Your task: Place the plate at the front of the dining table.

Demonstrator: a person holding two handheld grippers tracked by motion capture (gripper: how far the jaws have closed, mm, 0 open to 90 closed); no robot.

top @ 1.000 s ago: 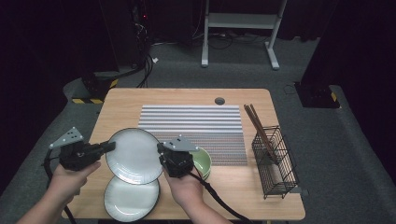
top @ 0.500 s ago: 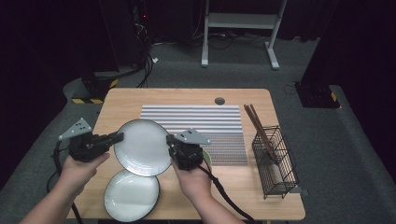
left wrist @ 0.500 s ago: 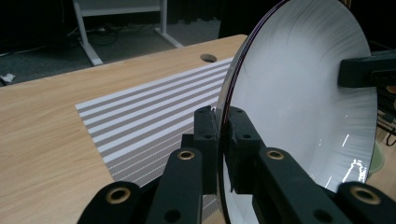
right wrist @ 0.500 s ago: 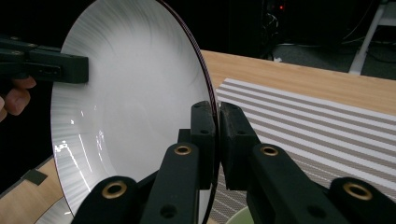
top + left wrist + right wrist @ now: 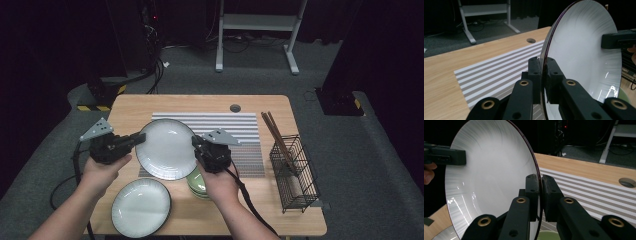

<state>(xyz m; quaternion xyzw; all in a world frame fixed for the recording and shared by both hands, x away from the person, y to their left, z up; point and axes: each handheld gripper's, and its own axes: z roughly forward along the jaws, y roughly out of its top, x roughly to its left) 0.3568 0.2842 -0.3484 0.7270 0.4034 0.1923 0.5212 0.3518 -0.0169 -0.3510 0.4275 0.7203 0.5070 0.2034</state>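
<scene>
Over the wooden table (image 5: 150,107), white plate (image 5: 166,148) face up, slightly tilted.

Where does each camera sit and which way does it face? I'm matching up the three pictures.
High view: above the person's side, looking forward and down on the table; forearms, left claw and right claw show.
Left gripper view: on the left claw, looking along the lifted plate.
Right gripper view: on the right claw, facing the plate's other edge.
All three views share the plate and the striped mat.
</scene>
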